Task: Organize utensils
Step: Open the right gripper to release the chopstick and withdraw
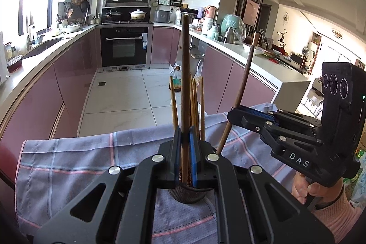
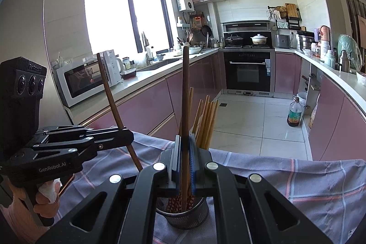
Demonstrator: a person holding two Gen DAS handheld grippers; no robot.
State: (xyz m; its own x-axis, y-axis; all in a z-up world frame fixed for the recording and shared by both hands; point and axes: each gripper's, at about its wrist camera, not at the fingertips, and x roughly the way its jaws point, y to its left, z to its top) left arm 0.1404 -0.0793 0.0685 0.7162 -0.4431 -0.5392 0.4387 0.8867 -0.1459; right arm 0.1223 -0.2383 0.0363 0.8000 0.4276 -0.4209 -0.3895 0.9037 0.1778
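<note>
A dark mesh utensil holder (image 1: 189,194) (image 2: 183,215) stands on a checked cloth and holds several light bamboo chopsticks (image 1: 199,104) (image 2: 207,120). My left gripper (image 1: 184,148) is shut on a dark brown chopstick (image 1: 185,74), held upright with its lower end in the holder. My right gripper (image 2: 185,152) is shut on another dark brown chopstick (image 2: 185,93), also upright over the holder. Each gripper shows in the other's view, the right one (image 1: 238,117) and the left one (image 2: 124,136), both clamped on tilted dark chopsticks.
The purple-grey checked cloth (image 1: 80,159) (image 2: 297,180) covers the work surface. Beyond it are a tiled floor, pink cabinets, an oven (image 1: 124,47), a microwave (image 2: 80,81) and an oil bottle on the floor (image 2: 294,113).
</note>
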